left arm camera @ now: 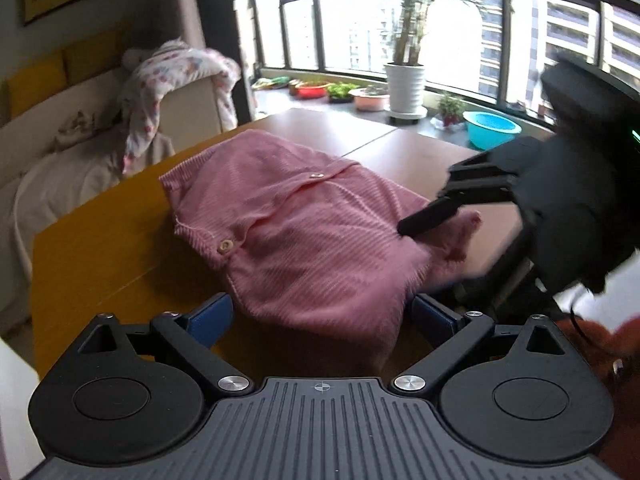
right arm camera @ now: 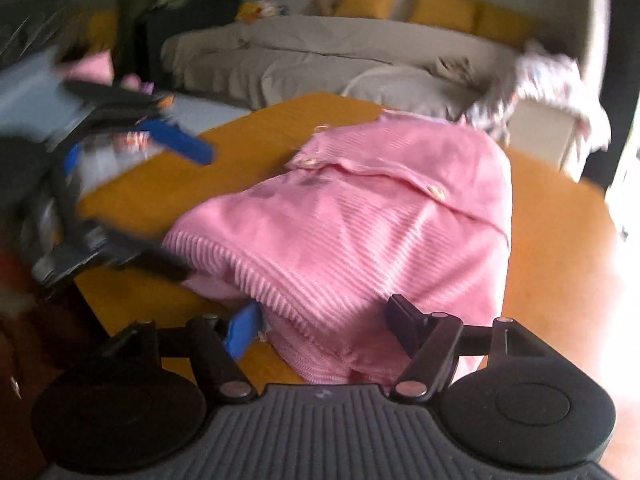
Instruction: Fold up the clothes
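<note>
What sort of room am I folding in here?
Most likely a home living room: a sofa with yellow cushions, a wooden table holding the pink cardigan, and potted plants along a high-rise window.

Daylight floods in through the windows [left arm camera: 400,20] ahead of my left gripper [left arm camera: 320,312], and they blow out to white. The cardigan [left arm camera: 304,232] there is fairly sharp; only my right gripper [left arm camera: 424,216], reaching in from the right, is smeared. My right wrist view is softer all over, with heavy motion blur to the left and glare on the table [right arm camera: 560,300] to the right. Both views bend at the edges. The sofa [right arm camera: 320,52] beyond looks dim and hazy.
</note>
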